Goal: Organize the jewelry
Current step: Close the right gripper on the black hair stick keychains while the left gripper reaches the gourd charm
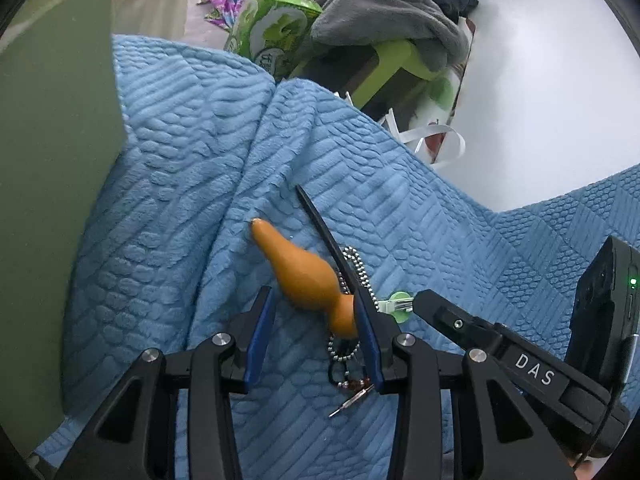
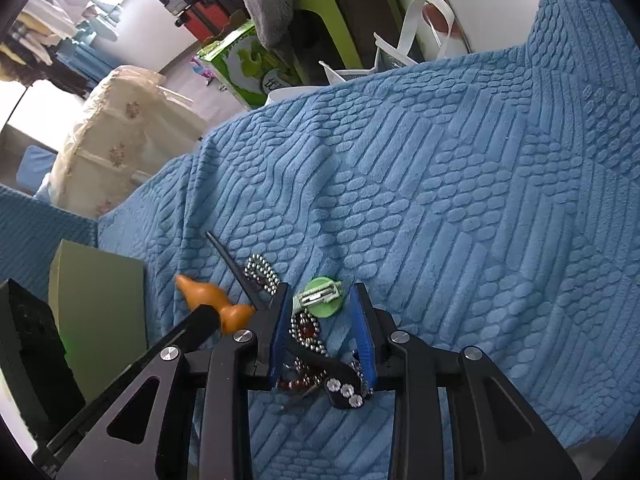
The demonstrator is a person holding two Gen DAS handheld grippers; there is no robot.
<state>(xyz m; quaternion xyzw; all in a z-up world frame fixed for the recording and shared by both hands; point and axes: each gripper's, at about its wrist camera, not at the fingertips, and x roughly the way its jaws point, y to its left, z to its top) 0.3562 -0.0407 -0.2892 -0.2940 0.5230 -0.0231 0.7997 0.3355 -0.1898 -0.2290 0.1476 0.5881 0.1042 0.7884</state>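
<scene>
Jewelry lies in a small heap on a blue quilted blanket (image 2: 460, 200). An orange gourd-shaped pendant (image 1: 298, 270) lies between my open left gripper's (image 1: 314, 300) fingers, its narrow end pointing away. A black pointed hair stick (image 1: 324, 232) and a silver ball chain (image 1: 360, 268) lie beside it. A green round hair clip (image 2: 322, 294) sits just ahead of my open right gripper (image 2: 322, 292). Between the right fingers lie the ball chain (image 2: 308, 334), dark red beads (image 2: 298, 376) and a black strap with rhinestones (image 2: 344, 390). The right gripper also shows in the left wrist view (image 1: 416, 302).
A green board or box (image 1: 52, 200) stands at the blanket's left. Beyond the far edge are a green carton (image 1: 272, 32), a lime stool with grey clothes (image 1: 384, 12), a bag with white ribbon handles (image 2: 420, 36) and a floral-covered furniture piece (image 2: 120, 136).
</scene>
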